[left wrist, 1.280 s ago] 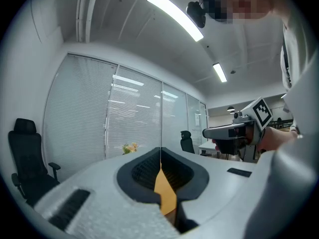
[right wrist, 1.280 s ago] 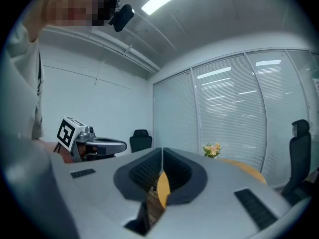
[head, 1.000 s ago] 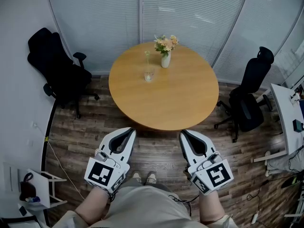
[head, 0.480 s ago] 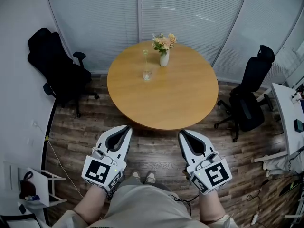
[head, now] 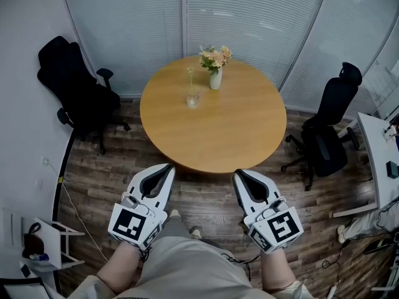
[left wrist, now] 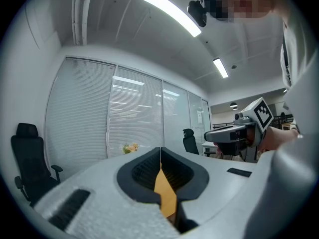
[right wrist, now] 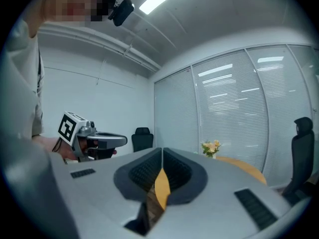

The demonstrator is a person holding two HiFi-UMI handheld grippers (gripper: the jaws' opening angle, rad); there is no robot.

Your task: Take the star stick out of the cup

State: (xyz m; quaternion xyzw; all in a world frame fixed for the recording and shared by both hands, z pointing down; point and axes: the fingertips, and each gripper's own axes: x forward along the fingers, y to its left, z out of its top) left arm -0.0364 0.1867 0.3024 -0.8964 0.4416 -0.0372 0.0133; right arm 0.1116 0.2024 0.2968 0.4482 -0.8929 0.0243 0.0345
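Black-lined jaws stand pressed together on both tools you hold. Your left gripper (head: 167,168) is closed with nothing in it, and your right gripper (head: 239,174) is closed and empty too. In each gripper view only a sliver of orange-brown shows through the slot behind the meeting tips. The two grippers point level, side by side and apart, low over the dark plank floor (head: 206,199). Each carries one square-marker cube at its back, close to your wrists, and your legs show below them.

Ahead of the tips, a strip of floor and the bare near half of one round wooden table (head: 234,129) lie between you and the work. One clear cup (head: 192,99) stands on the far left part of that table, well apart from both grippers. One star stick (head: 191,75) stands upright in it, its pale top rising above the rim. One white vase (head: 215,80) of pale flowers (head: 216,56) stands near the cup, to its right and farther back, not touching it.

Two black office chairs flank the table: the left chair (head: 75,92) by the wall and the right chair (head: 327,129) opposite. White blinds (head: 249,17) cover the glass wall behind. One white desk (head: 374,148) shows at far right, and one small white rack (head: 53,245) at lower left.
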